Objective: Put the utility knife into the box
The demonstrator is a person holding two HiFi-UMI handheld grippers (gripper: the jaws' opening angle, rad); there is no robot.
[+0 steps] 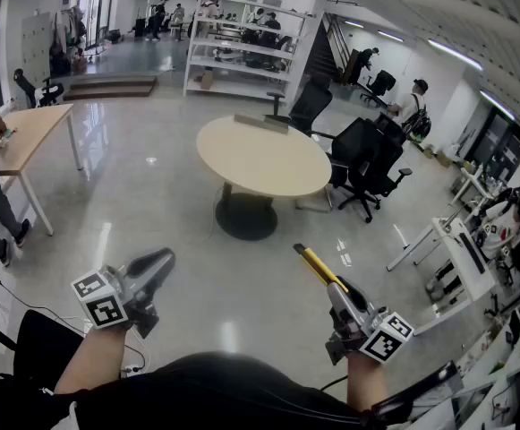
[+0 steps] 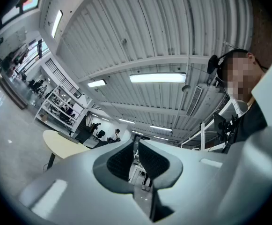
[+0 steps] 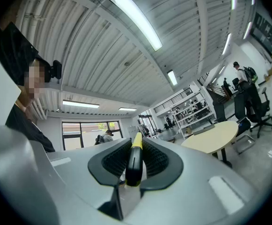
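At the left, the left gripper (image 1: 158, 263) hangs over the glossy floor (image 1: 152, 195), its jaws standing only a narrow gap apart with nothing between them. Ahead sits a round table (image 1: 261, 158). At the right, the right gripper (image 1: 339, 290) has its jaws closed on the utility knife (image 1: 319, 268), whose yellow-and-black body sticks forward, apparently tilted upward, held in the air.

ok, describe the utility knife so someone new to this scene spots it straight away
Start at the round beige table in the middle of the room, then come toward the camera to the right tool. The utility knife is the slim bar clamped in it, pointing at the table. It's yellow and black, and the left tool holds nothing.
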